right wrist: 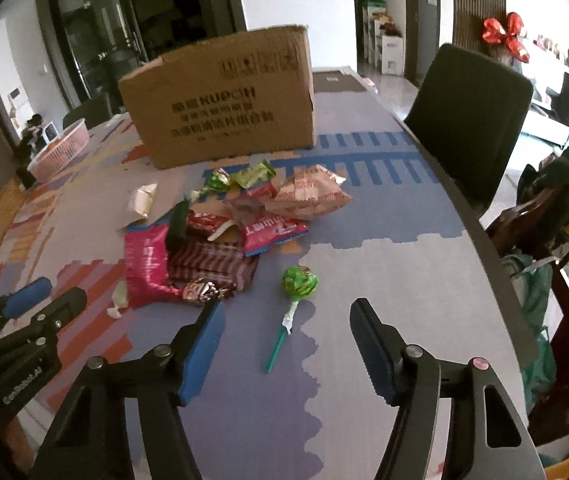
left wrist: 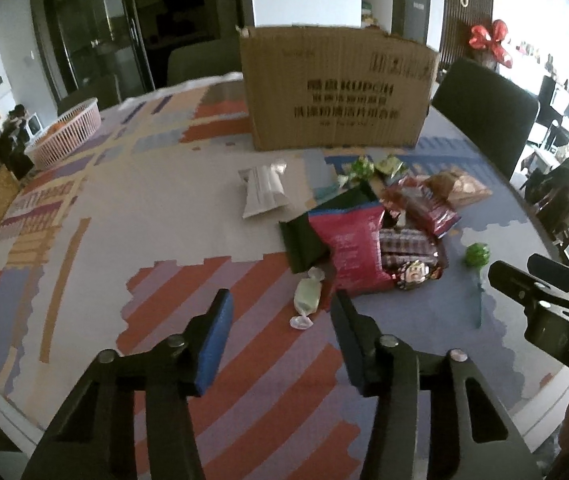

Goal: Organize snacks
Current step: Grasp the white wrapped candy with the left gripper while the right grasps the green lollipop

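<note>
Left tool (left wrist: 282, 312) hovers low over the tabletop (left wrist: 156, 200), jaws spread wide, nothing between them; a pale green wrapped candy (left wrist: 307, 298) lies on the patterned cloth just ahead of the gap, touching neither pad. Right tool (right wrist: 284, 320) likewise wide and empty, with a green lollipop (right wrist: 299, 282) lying flat ahead of it, stick pointing back toward the jaws, well apart from both pads. Snack pile (left wrist: 380, 232) sits mid-table, in front of an open cardboard box (left wrist: 336, 88) with printed lettering: a magenta bag (left wrist: 348, 248) lies partly over a dark green packet (left wrist: 304, 240), with a plaid-patterned packet (left wrist: 404, 244) just beside it, a red packet (left wrist: 432, 208) and an orange-brown bag (left wrist: 456, 188) toward the far right, and small green wrapped sweets (left wrist: 372, 168) nearest the box. A white packet (left wrist: 264, 192) lies apart, left of the pile. Pink lattice basket (left wrist: 68, 132) stands at the far left edge, contents unclear. A dark chair (right wrist: 468, 120) stands at the tabletop's right side.
</note>
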